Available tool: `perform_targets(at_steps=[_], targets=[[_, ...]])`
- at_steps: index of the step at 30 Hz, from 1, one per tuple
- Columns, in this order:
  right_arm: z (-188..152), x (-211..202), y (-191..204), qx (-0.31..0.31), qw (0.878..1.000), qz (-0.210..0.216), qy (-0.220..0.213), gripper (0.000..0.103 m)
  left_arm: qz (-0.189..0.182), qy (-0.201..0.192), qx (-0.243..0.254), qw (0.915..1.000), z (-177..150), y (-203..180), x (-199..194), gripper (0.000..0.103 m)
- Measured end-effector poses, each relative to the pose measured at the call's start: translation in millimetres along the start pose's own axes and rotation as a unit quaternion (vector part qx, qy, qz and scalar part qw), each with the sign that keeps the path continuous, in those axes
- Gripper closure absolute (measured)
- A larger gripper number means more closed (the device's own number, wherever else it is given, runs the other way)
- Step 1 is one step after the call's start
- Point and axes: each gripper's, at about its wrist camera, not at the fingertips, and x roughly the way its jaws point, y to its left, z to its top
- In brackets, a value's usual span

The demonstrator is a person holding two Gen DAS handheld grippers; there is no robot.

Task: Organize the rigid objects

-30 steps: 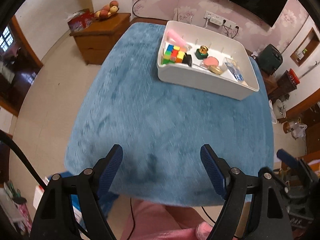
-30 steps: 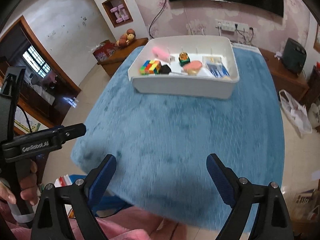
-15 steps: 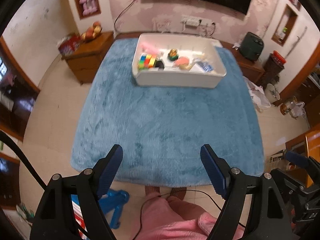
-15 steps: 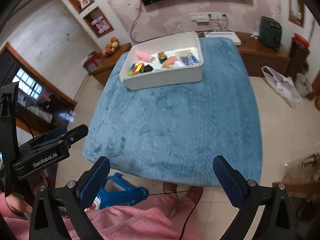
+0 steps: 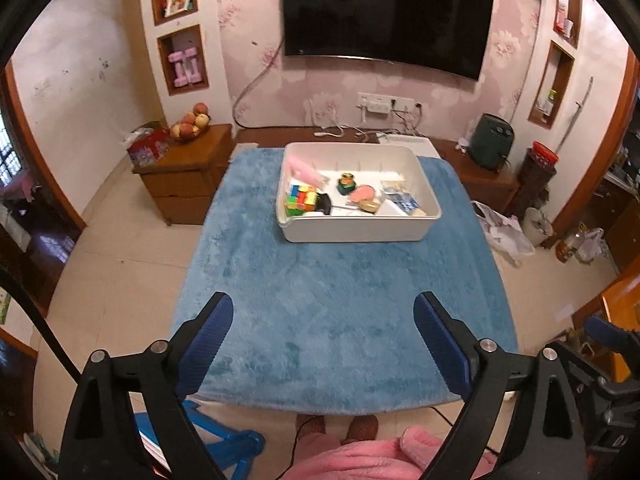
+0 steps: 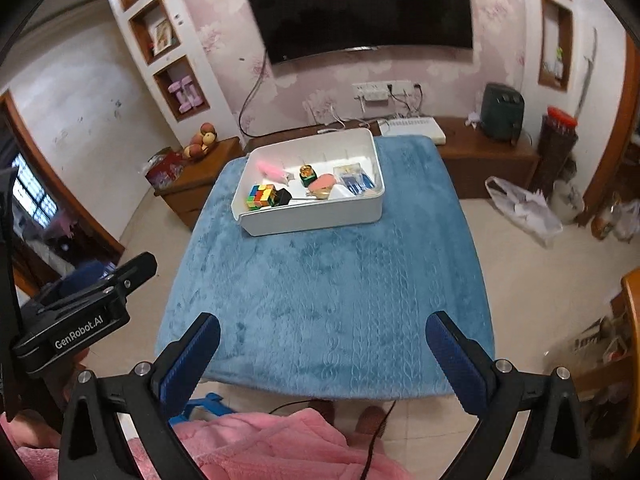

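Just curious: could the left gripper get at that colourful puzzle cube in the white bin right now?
Probably yes: the left gripper is opening and empty, bare blanket lies between, and the cube sits exposed in the bin.

Left tongs (image 5: pixel 323 344): black plastic frame, two triangular arms with cut-out holes, silver screws at the pivots, blue ribbed pads (image 5: pixel 208 340) on the inner faces. A black cable (image 5: pixel 36 320) runs along the left side in the left wrist view. Right tongs (image 6: pixel 322 360): same build, black arms, silver screws, blue textured pads (image 6: pixel 452 360). In the right wrist view the left tongs' body carries white "GenRobot.AI" lettering (image 6: pixel 79 334) on black, with a small screw above it. Person wears a fluffy pink robe (image 6: pixel 256 448) and brown slippers (image 5: pixel 362 426). A thin black cord (image 6: pixel 372 440) hangs over the robe.
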Motion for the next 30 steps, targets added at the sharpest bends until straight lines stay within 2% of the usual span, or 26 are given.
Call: perform_targets(at_steps=[2, 11, 14, 20, 30], targets=[[0, 1, 5, -0.005, 1.000, -0.008, -0.008, 0.000, 0.012, -0.011, -0.003, 0.9999, -2, 4, -3, 0.003], [5, 8, 13, 0.001, 1.000, -0.010, -0.022, 0.000, 0.055, -0.066, 0.009, 0.9962, -1, 10, -14, 0.002], [6, 10, 16, -0.002, 1.000, -0.006, -0.022, 0.000, 0.064, -0.073, 0.016, 0.9952, -2, 10, -16, 0.001], [5, 14, 17, 0.001, 1.000, -0.006, -0.016, 0.000, 0.070, -0.082, 0.017, 0.9940, -1, 12, -18, 0.001], [4, 12, 17, 0.001, 1.000, -0.013, -0.015, 0.000, 0.054, -0.079, 0.022, 0.9952, 1, 9, -15, 0.001]])
